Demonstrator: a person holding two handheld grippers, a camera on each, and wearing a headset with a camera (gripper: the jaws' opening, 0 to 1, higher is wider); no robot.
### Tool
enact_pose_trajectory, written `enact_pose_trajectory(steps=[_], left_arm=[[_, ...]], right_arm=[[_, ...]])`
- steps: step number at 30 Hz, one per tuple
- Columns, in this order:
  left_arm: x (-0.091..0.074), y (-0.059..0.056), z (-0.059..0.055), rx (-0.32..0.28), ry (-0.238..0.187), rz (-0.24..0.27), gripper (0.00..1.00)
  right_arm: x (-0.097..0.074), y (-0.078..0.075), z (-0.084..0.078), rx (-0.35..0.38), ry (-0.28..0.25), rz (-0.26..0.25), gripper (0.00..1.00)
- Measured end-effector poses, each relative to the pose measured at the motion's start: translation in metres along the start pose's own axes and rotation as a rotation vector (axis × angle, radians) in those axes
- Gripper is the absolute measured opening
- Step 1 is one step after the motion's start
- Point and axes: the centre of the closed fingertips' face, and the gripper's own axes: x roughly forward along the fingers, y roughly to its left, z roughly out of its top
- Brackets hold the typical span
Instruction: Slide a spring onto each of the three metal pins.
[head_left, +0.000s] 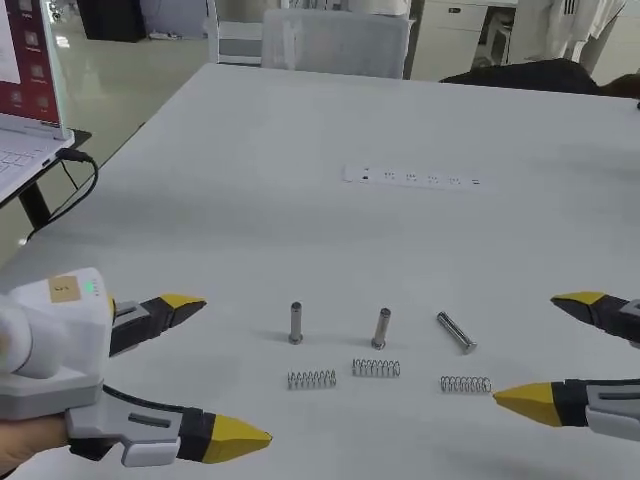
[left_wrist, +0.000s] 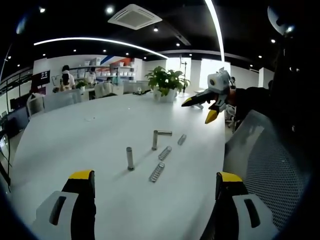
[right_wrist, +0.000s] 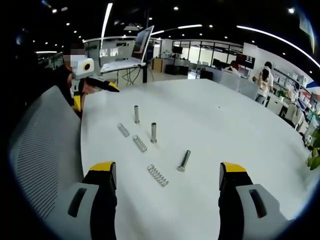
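Note:
Two metal pins (head_left: 296, 323) (head_left: 381, 328) stand upright on the white table (head_left: 300, 230), and a third pin (head_left: 456, 332) lies on its side to their right. Three springs (head_left: 311, 379) (head_left: 376, 368) (head_left: 466, 383) lie loose in a row just in front of them. My left gripper (head_left: 225, 370) is open at the lower left, well short of the parts. My right gripper (head_left: 540, 350) is open at the right, its near tip close to the right spring. The left gripper view has the pins (left_wrist: 130, 158) and springs (left_wrist: 156, 172) ahead; the right gripper view has the lying pin (right_wrist: 184, 160) and nearest spring (right_wrist: 158, 175).
A white power strip (head_left: 415, 179) lies further back on the table. An open laptop (head_left: 25, 100) sits on a stand at the far left with a cable hanging. A grey mesh chair (head_left: 335, 40) stands at the far edge. A potted plant (left_wrist: 167, 80) stands at one end of the table.

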Motion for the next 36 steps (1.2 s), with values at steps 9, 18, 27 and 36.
enact_pose_trajectory(steps=[9,18,27,36], left_arm=[[0.0,-0.001,0.0,-0.001,0.0,-0.001,0.98],[0.0,-0.001,0.0,0.0,-0.002,-0.003,0.98],[-0.001,-0.001,0.0,0.001,-0.004,0.001,0.98],[-0.003,-0.003,-0.001,-0.003,-0.007,0.006,0.97]], right_arm=[[0.0,0.001,0.0,0.001,0.003,0.0,0.85],[0.0,0.001,0.0,0.002,0.005,-0.001,0.85],[0.003,-0.003,0.001,0.002,0.011,-0.001,0.84],[0.015,-0.013,0.008,-0.006,0.02,0.005,0.82]])
